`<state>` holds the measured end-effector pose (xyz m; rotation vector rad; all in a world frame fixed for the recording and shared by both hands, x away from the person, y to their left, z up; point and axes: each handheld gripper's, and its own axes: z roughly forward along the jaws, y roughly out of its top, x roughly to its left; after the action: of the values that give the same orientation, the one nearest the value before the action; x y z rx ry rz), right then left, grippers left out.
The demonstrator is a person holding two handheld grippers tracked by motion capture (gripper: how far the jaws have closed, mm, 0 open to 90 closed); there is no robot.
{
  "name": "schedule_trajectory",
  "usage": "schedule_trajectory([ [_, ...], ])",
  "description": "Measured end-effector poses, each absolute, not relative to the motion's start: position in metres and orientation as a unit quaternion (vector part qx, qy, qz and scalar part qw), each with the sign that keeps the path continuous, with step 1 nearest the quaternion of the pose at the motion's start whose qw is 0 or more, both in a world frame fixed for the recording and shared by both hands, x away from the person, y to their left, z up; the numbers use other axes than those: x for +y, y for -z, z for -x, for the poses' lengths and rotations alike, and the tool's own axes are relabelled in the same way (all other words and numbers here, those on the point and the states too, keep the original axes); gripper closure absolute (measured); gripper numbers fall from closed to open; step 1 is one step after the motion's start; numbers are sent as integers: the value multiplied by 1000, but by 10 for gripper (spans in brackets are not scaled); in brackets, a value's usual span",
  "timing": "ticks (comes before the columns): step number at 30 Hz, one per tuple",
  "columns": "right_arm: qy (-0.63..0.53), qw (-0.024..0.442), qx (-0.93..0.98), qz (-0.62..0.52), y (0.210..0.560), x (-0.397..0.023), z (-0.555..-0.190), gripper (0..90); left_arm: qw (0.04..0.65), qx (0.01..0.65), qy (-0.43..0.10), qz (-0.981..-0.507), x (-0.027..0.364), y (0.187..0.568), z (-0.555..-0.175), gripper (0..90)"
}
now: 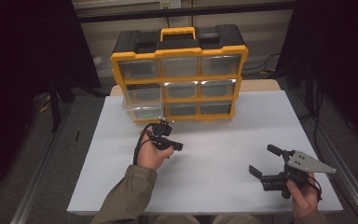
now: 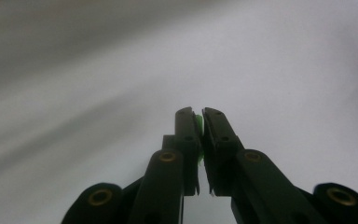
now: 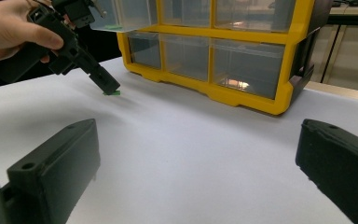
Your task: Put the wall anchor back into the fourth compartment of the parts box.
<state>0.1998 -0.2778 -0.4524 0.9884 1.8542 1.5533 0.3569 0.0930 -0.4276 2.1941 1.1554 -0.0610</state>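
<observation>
On the smooth white table [image 1: 223, 154], the left gripper [image 2: 199, 122] pinches a thin green plastic piece [image 2: 198, 124]; the right gripper [image 1: 262, 160] gapes wide.

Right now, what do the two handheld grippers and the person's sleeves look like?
Both grippers are black plastic with two blocky jaws. The left gripper has brass-coloured rivets at its joints and a black cable looping from it. The right gripper carries a grey three-cornered metal plate with small holes. The olive-brown sleeve covers the left forearm.
</observation>
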Motion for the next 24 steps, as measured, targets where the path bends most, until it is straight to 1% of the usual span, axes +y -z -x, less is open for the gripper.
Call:
schedule_trajectory([
  [11,-574,263,686,-362,452,-278,-200,0,314,432,25,-845,94,402,-361,851],
  [24,-575,264,685,-362,452,-278,-200,0,315,437,26,-842,93,380,-365,851],
])
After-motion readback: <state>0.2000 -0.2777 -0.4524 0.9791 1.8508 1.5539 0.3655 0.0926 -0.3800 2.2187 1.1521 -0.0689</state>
